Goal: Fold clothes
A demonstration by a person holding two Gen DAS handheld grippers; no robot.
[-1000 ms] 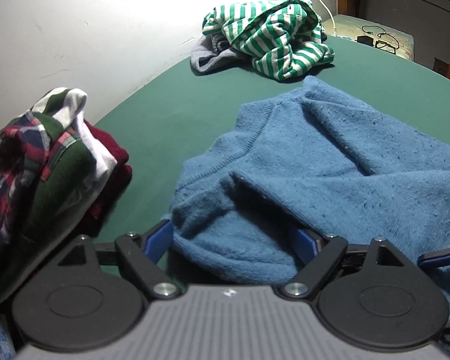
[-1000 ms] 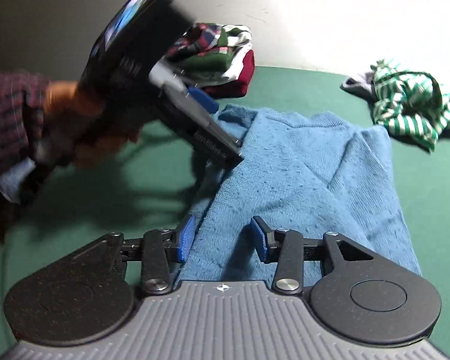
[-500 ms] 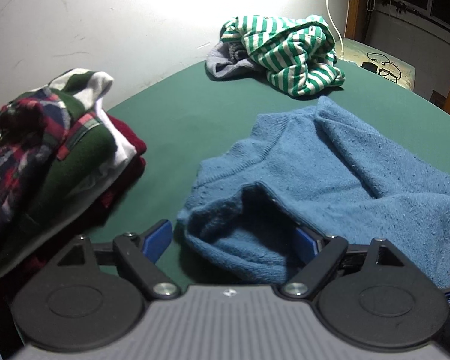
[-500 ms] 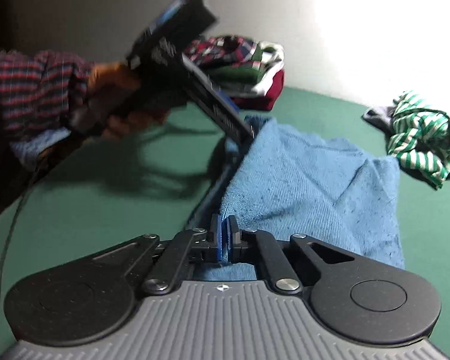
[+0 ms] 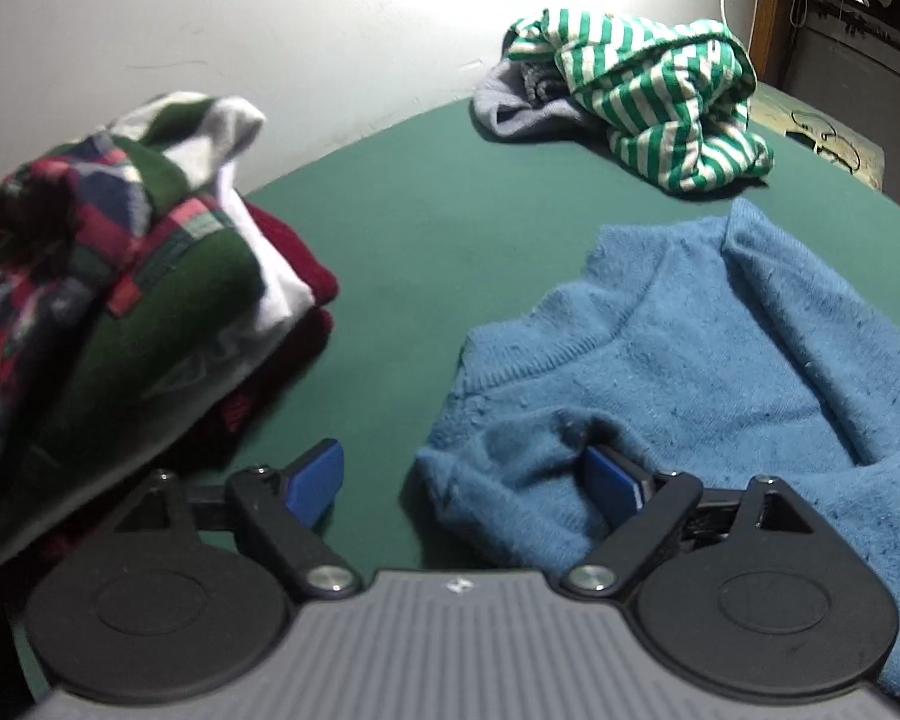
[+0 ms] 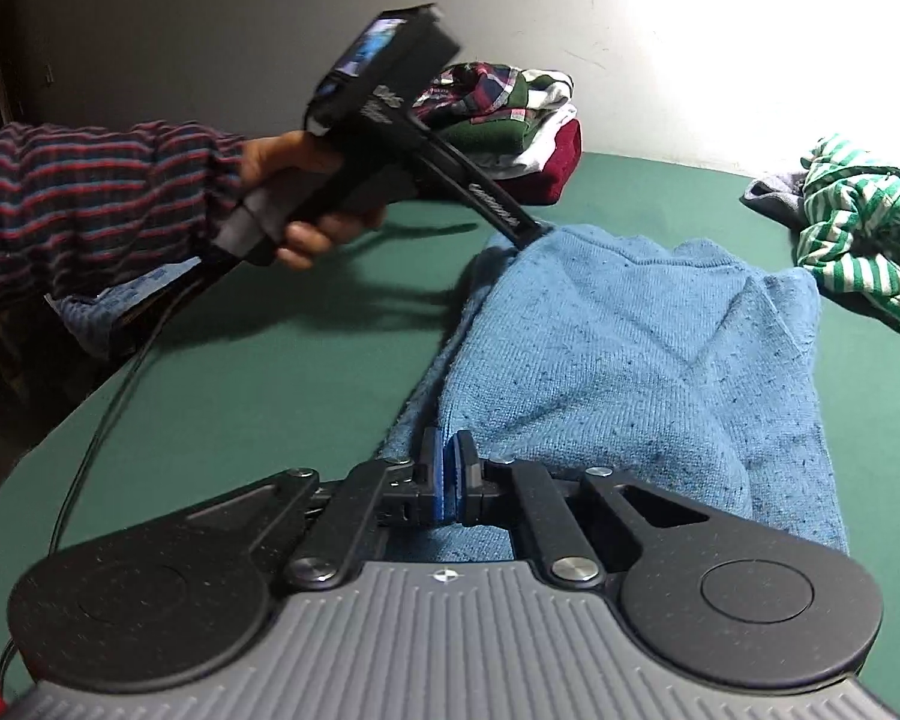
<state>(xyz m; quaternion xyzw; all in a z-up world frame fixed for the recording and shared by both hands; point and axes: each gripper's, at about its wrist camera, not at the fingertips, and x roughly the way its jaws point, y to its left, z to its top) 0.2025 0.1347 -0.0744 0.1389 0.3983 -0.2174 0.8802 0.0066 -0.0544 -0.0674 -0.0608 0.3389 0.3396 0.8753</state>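
Note:
A blue knitted sweater (image 5: 678, 360) lies partly folded on the green table; it also shows in the right wrist view (image 6: 630, 360). My left gripper (image 5: 468, 480) is open, its right finger tucked into the sweater's near shoulder corner, its left finger over bare table. In the right wrist view the left gripper (image 6: 528, 228) touches the sweater's far left corner. My right gripper (image 6: 448, 480) is shut on the sweater's near left edge, with blue cloth pinched between the pads.
A stack of folded clothes (image 5: 120, 300), plaid, green, white and dark red, stands at the left, also seen at the back (image 6: 504, 126). A crumpled green-striped shirt (image 5: 648, 108) on a grey garment lies at the far side (image 6: 858, 228). A wall runs behind the green table (image 5: 438, 252).
My right gripper has closed on the sweater's near edge and lifted it slightly. My left gripper has shifted left and back, dragging the shoulder corner; it stays open.

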